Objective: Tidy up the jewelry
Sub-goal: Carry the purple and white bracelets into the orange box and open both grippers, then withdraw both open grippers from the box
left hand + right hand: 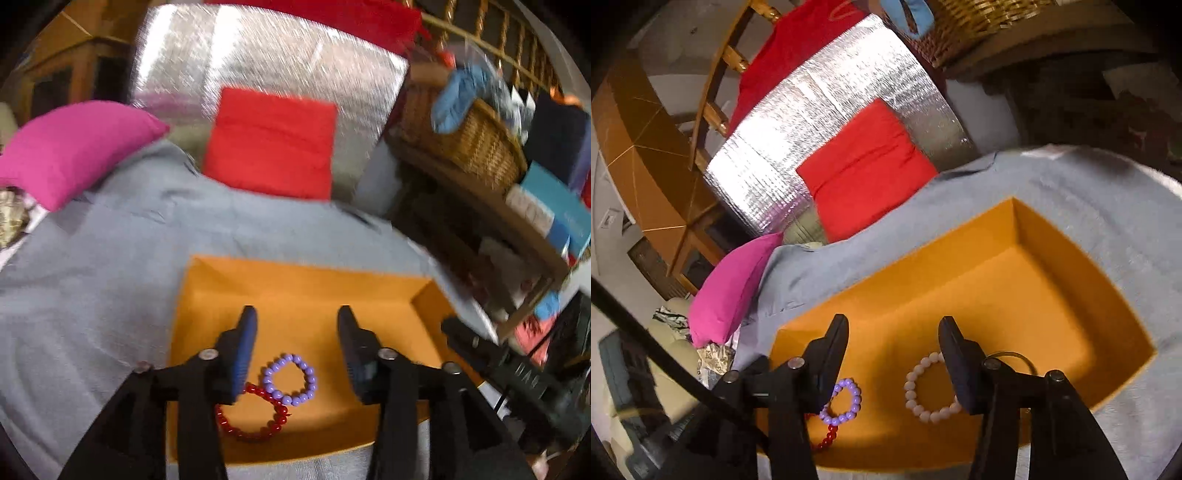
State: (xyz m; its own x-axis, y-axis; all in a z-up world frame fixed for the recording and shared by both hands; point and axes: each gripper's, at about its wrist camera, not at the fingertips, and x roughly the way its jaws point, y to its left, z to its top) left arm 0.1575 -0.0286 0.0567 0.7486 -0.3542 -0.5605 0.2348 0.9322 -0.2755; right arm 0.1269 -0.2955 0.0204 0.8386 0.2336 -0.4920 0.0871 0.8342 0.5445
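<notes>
Left hand-held gripper (297, 347): jaws parted fairly wide, nothing between the pads; it points down into the orange box (303, 284).
Right hand-held gripper (894, 350): jaws likewise parted and empty, angled into the same box.
Purple bead bracelet (290, 379): lies flat on the box floor, just below and between the left jaws, nearer the left finger (243, 354).
Red bead bracelet (255, 417): touches the purple one, lying closer to the near wall, partly under the left finger.
White bead bracelet (931, 387): lies on the box floor between the right jaws, against the right finger (960, 369); the right hand is the nearer one to it.
Key relation: each bracelet is a ring lying flat with no long axis, so I judge a downward pinch across one side of the loop would suit.
Box position: sits on grey cloth (92, 277).
Farther back: red cushion (271, 144), pink cushion (74, 151), silver foil sheet (258, 59).
Hard to tell: a thin dark ring (1015, 356) behind the right finger is mostly hidden; the left view is blurred.
</notes>
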